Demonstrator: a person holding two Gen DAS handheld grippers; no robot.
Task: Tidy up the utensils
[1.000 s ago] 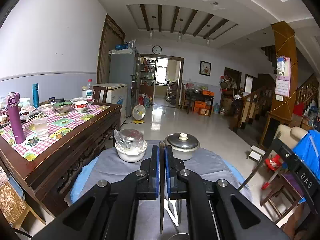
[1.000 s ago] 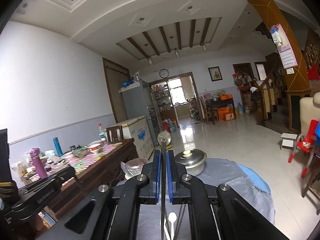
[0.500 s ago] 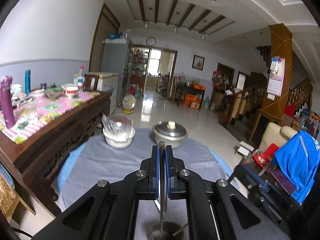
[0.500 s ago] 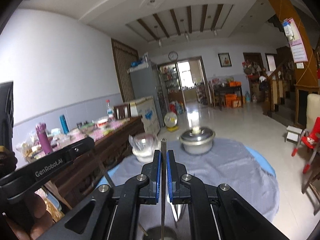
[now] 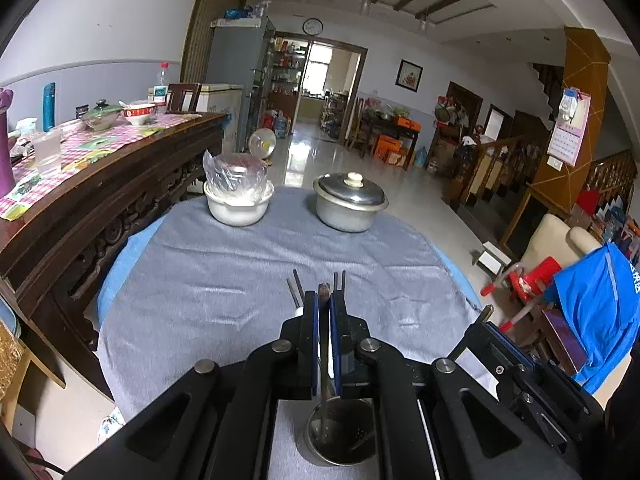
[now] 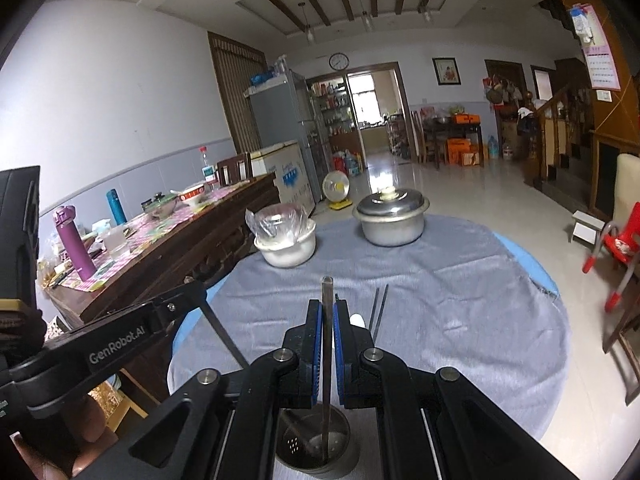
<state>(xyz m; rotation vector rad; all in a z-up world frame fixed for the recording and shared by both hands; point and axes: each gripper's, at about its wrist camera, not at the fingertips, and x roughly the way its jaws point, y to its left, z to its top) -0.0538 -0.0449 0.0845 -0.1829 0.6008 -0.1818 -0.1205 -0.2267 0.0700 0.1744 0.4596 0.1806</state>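
Observation:
My left gripper (image 5: 324, 304) is shut on a thin metal utensil handle (image 5: 322, 300) that runs down into a steel holder cup (image 5: 338, 436) just below the jaws. My right gripper (image 6: 328, 312) is shut on another metal utensil (image 6: 327, 344), held upright with its lower end inside the same cup (image 6: 316, 444). Dark chopsticks (image 6: 379, 312) and a white spoon (image 6: 357, 321) lie on the grey tablecloth (image 6: 460, 300) beyond the fingers; the chopsticks also show in the left wrist view (image 5: 295, 286). The left gripper shows at the left of the right wrist view (image 6: 188, 300).
A white bowl covered with plastic (image 5: 238, 196) and a lidded metal pot (image 5: 350, 200) stand at the table's far side. A dark wooden sideboard (image 5: 120, 168) with bottles and bowls stands to the left. A chair with blue cloth (image 5: 592, 312) is at the right.
Both grippers have tilted down and lowered toward the table. The utensils they hold now reach down into the steel cup, which has come fully into view.

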